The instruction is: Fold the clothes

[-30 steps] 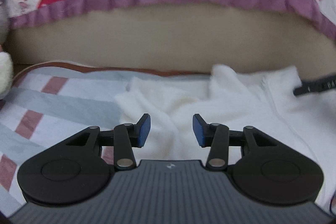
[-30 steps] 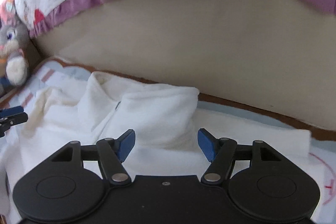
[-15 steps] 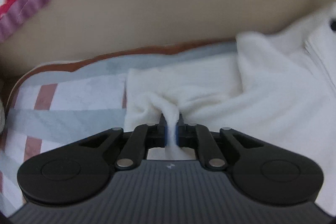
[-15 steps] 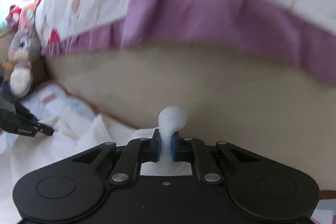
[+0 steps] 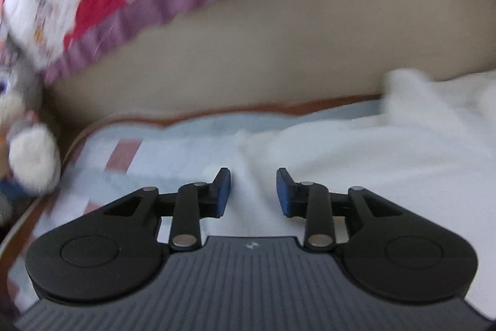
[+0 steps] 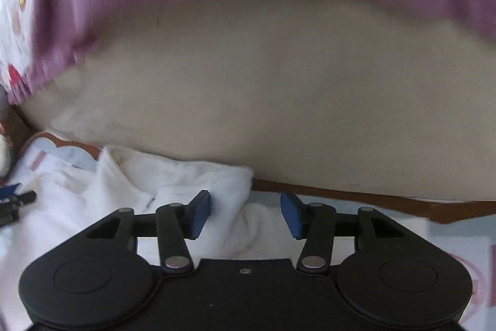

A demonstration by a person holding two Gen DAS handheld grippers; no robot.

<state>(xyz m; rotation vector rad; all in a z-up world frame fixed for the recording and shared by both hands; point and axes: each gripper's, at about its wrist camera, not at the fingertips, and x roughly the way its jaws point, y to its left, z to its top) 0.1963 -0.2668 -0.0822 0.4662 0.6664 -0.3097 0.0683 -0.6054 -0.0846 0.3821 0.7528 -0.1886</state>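
Left hand-held gripper [image 5: 253,191] and right hand-held gripper [image 6: 245,214] just parted, gripping nothing; white fleece garment [image 6: 173,179] lying slack beneath each on the bed [image 5: 155,145].

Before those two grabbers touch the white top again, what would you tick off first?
1. Left gripper let go: ok, jaws have just been opening, pads clear of the white top.
2. Right gripper let go: ok, jaws have just been opening, fabric lies between them unpinched.
3. Top resting on the bed sheet: ok.
4. Fold lies neat: cannot tell, pictures blurred.
5. Collar visible for orientation: ok.
6. Plush toy clear of the top: ok.
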